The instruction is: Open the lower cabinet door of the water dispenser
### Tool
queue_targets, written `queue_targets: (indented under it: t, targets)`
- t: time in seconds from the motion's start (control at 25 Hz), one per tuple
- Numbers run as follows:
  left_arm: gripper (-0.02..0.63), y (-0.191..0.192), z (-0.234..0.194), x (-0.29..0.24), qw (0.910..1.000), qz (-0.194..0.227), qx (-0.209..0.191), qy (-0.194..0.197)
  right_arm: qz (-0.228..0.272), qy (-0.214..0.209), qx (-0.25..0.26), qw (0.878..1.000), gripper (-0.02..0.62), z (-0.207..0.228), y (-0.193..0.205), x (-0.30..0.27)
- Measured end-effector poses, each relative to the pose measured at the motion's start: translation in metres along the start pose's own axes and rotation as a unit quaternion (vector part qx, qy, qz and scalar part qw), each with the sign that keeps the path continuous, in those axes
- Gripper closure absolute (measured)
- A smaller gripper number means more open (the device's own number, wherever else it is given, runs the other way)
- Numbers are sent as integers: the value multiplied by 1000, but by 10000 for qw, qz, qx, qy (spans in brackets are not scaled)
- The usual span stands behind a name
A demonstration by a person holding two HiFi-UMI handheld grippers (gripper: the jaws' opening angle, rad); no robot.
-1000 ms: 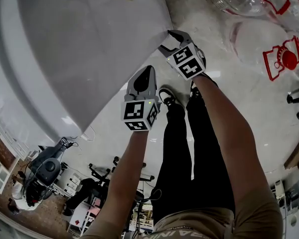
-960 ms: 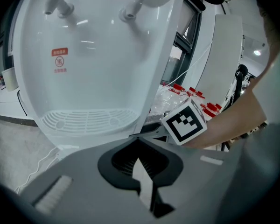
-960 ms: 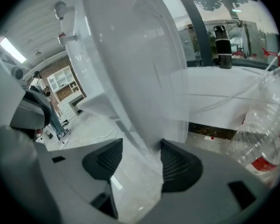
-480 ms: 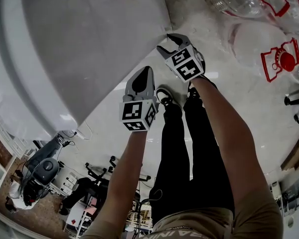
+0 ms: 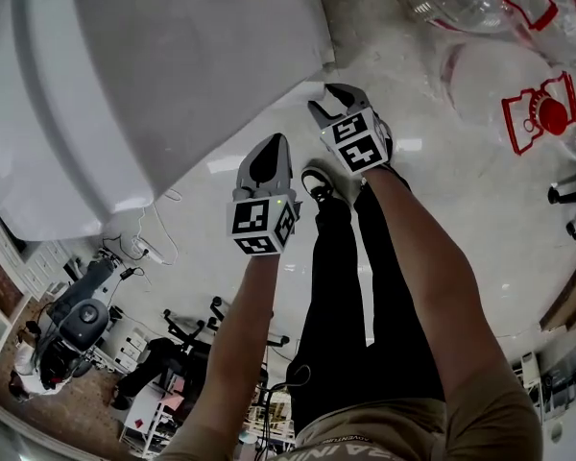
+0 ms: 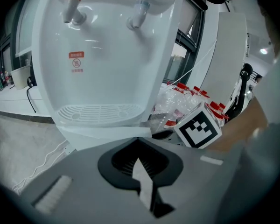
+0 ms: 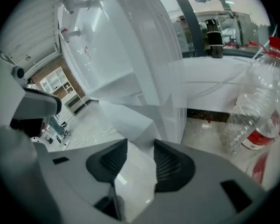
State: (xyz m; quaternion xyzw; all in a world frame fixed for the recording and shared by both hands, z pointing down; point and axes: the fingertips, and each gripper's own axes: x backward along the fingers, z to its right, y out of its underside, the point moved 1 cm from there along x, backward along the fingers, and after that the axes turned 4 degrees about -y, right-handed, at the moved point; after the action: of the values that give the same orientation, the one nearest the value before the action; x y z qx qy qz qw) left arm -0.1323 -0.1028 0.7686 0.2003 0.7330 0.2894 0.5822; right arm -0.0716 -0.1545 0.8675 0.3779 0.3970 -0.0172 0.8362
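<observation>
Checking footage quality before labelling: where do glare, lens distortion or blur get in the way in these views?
Head view: the wide lens bows the water dispenser, and lamp glare spots the glossy floor. Left gripper view: dark fisheye corners, dispenser bright yet sharp. Right gripper view: the dispenser's white panels wash out, edges hard to trace; the clear bottle warps at the edge.

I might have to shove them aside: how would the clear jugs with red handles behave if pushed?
The clear jugs look empty and thin-walled, so probably light and easily dented. Their rounded bodies on the glossy floor would likely slide or roll.
</observation>
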Motion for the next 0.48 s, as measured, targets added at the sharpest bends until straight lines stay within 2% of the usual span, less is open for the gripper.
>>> queue_targets:
  t: [0.48]
  targets:
    - [604,16,-7,23,9999,81,127,-3,-39,464,-653,9968,419,-33,28,4]
